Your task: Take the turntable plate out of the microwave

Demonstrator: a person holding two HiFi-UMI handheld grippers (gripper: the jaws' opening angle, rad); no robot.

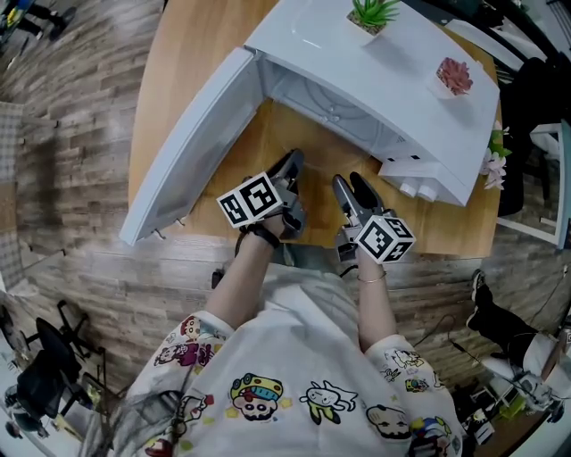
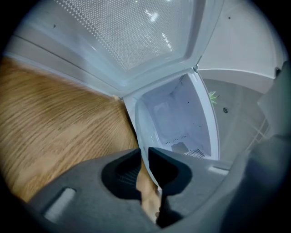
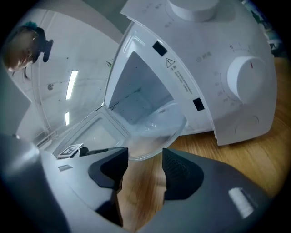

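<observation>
The turntable plate [image 3: 154, 132] is clear glass and juts tilted out of the open white microwave [image 1: 384, 80]. My left gripper [image 1: 293, 162] reaches into the mouth of the cavity, rolled on its side. In the left gripper view its narrow jaws [image 2: 143, 157] are shut on the plate's thin pale rim [image 2: 142, 136]. My right gripper [image 1: 350, 187] is beside it, in front of the opening. Its jaws [image 3: 144, 159] stand wide open, with the plate's near rim just ahead of the fingertips and untouched. The plate is too clear to make out in the head view.
The microwave door [image 1: 192, 143] hangs wide open to the left over the wooden table [image 1: 178, 54]. Two small potted plants [image 1: 373, 13] [image 1: 455, 76] stand on the microwave's top. Its control dial [image 3: 248, 77] is right of the cavity. The table's front edge is just behind both grippers.
</observation>
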